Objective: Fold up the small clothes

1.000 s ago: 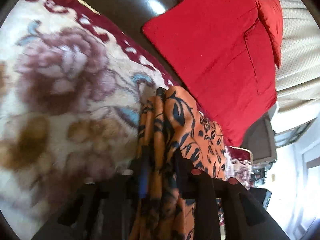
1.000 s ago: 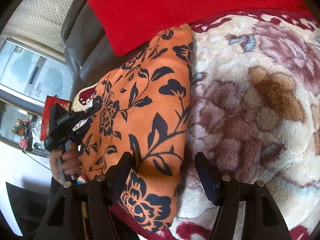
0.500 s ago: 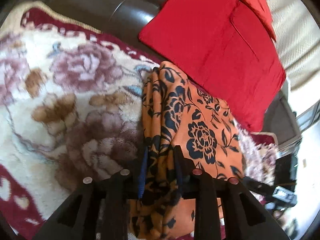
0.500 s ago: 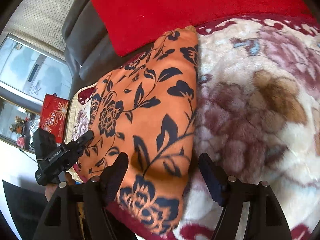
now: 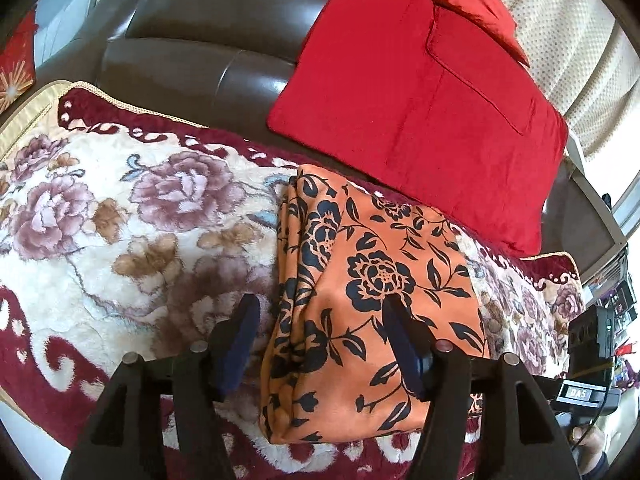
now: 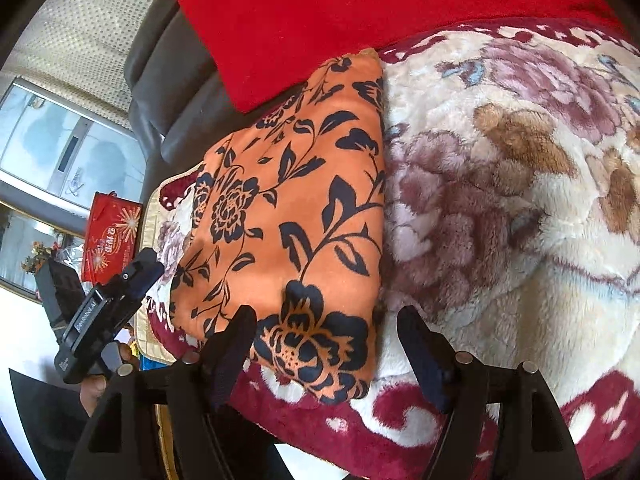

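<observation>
Your left gripper (image 5: 320, 320) has its jaws spread wide and holds nothing; they straddle the near left edge of the cloth (image 5: 368, 292), the left finger over the blanket (image 5: 120, 232) and the right finger over the orange fabric. Whether either finger touches the cloth cannot be told. Your right gripper (image 6: 326, 332) is also spread and empty, its left finger over the near end of the cloth (image 6: 296, 216) and its right finger over the blanket (image 6: 500, 184) just beside it.

The cloth, orange with black flowers, lies folded into a neat rectangle on the blanket. In the left view its layered edges stack along the left side, and its far end reaches close to the red cushion (image 5: 420, 92), which leans against the dark sofa (image 5: 208, 36) back. In the right view the cloth runs from the near edge of the blanket toward the cushion (image 6: 320, 8).

At the far left of the right view, your left gripper body shows as a black device beside a red box (image 6: 110, 240).
</observation>
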